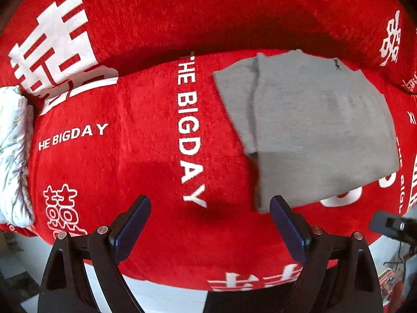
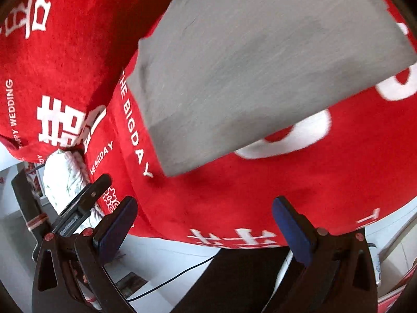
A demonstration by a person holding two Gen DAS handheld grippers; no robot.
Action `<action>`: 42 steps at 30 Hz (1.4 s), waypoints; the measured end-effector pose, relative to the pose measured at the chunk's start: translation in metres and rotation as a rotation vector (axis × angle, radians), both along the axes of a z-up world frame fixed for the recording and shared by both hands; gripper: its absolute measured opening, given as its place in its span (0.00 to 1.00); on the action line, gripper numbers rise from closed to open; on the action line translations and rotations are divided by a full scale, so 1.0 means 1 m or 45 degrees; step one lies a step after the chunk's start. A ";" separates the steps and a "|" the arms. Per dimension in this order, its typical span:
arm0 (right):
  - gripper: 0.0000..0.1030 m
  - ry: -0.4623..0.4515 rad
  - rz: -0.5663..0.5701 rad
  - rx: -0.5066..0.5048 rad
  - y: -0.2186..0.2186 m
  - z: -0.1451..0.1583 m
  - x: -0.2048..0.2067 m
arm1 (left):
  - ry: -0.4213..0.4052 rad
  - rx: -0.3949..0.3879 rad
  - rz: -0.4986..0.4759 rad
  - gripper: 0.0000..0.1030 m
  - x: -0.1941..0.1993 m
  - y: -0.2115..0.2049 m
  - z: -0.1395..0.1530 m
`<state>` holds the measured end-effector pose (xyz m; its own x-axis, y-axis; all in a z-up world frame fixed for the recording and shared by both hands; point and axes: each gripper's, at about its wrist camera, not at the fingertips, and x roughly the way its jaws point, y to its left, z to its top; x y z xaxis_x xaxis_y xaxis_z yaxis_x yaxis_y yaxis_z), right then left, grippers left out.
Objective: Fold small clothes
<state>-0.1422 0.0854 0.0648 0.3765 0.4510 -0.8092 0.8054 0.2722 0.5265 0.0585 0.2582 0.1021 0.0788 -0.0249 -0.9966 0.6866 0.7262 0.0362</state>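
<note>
Left wrist view – folded grey garment (image 1: 307, 130) on the red blanket (image 1: 130, 156); both grippers' jaws spread wide, empty

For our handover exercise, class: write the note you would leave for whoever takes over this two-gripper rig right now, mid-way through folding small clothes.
Left gripper: open, empty, hovering over the red cover, its right finger near the garment's near corner.
Right gripper: open, empty, above the cover's front edge, short of the garment.
Grey garment: lying flat on the cover in a folded rectangle, with a layered edge along its left side.
Done: at least one fold appears made; nothing is held.
Left: check whether another fold is needed, then square up the edges. No other clothes to fold are visible.
</note>
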 end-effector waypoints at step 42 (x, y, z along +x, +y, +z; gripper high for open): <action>0.17 -0.213 0.282 -0.151 -0.012 -0.041 0.134 | -0.008 -0.017 0.203 0.90 0.048 0.025 -0.092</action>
<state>-0.0082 0.0738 0.0241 0.4121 0.4430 -0.7962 0.6243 0.4992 0.6009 0.1063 0.2832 0.0103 0.0891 -0.0248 -0.9957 0.5620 0.8266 0.0297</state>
